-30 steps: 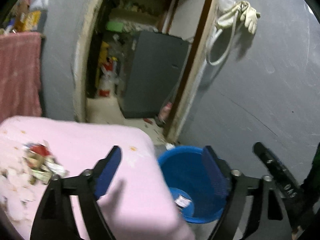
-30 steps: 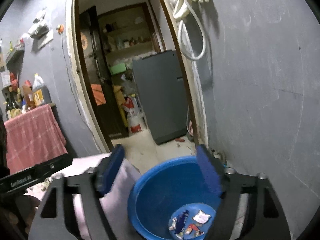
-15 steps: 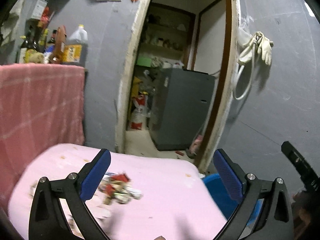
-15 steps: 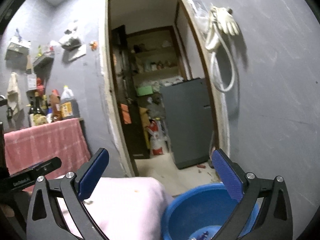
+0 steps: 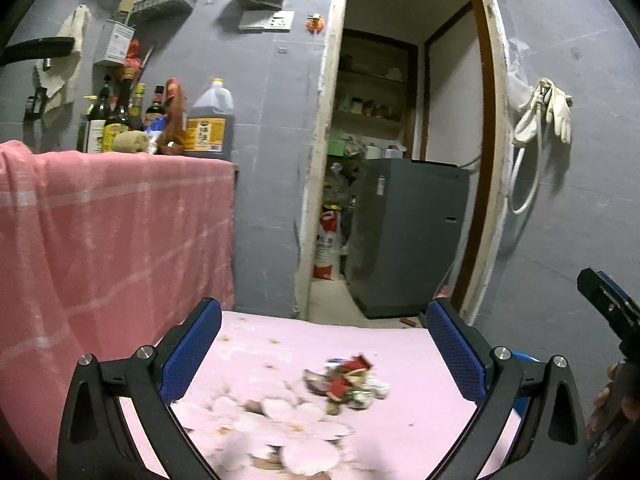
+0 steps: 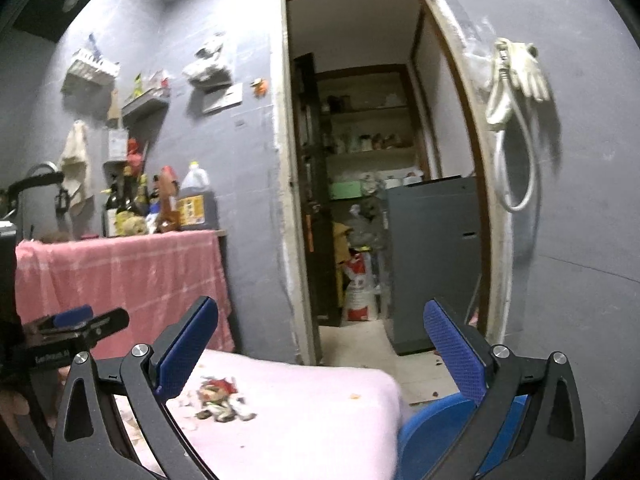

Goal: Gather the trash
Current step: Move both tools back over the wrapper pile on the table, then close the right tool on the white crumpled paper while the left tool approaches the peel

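Observation:
A small pile of crumpled wrappers and scraps (image 5: 346, 382) lies on a pink flower-print table cover (image 5: 280, 344); it also shows in the right wrist view (image 6: 220, 398). My left gripper (image 5: 322, 356) is open and empty, held above the cover with the pile between and just beyond its fingers. My right gripper (image 6: 320, 354) is open and empty, to the right, over the cover's edge. A blue basin (image 6: 436, 420) stands on the floor right of the table; only a sliver of the blue basin (image 5: 524, 356) shows in the left wrist view.
A counter draped in a pink checked cloth (image 5: 112, 232) holds bottles and a jug (image 5: 210, 120) at left. An open doorway (image 5: 400, 160) leads to a grey appliance (image 5: 404, 236). White gloves and a hose (image 5: 540, 120) hang on the grey wall.
Both grippers have tilted up and swung left, from over the blue basin toward the table. The trash pile has come between the left gripper's fingers. Both stayed open.

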Motion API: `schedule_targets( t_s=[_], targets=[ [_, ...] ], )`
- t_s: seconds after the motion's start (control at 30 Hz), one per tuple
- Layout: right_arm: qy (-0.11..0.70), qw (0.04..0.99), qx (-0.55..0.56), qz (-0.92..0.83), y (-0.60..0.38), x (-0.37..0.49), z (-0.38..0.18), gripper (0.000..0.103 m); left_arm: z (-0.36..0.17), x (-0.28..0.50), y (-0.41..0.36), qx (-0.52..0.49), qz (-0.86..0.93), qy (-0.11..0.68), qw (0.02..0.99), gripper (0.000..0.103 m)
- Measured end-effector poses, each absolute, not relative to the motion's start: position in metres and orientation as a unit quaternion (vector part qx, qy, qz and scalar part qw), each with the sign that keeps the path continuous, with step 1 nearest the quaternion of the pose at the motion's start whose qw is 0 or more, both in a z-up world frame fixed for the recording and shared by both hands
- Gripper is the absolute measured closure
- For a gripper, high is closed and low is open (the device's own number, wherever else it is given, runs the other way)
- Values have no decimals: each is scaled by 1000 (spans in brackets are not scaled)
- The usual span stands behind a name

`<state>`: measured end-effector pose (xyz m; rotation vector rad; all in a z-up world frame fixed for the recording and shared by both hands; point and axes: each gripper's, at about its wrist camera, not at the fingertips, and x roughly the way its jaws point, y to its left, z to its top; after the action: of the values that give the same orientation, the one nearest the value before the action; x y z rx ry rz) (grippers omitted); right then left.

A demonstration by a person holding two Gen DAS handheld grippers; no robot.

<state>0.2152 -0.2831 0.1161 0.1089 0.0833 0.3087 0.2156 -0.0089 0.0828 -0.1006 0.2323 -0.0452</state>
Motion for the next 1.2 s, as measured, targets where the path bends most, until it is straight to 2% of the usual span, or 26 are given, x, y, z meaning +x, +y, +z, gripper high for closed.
schedule_targets(
  t_s=[0.27,0.6,0.7,0.77,0.9,1.2],
  targets=[
    [90,979,18,183,-241,232,99,0,63,220,15,-39,-13,132,990,2],
    [149,970,11,190,-227,257,76,0,31,257,36,-59,-31,222,973,3],
    [167,966,9,197,-224,264,69,8,26,268,36,-51,-38,243,968,3],
    [184,962,7,202,-222,270,65,21,21,275,35,-46,-44,258,964,3],
    [219,952,0,214,-215,282,53,29,14,288,33,-35,-61,284,956,4],
    [308,915,-35,257,-197,316,33,51,-7,326,26,-30,-111,354,928,33]
  ],
)
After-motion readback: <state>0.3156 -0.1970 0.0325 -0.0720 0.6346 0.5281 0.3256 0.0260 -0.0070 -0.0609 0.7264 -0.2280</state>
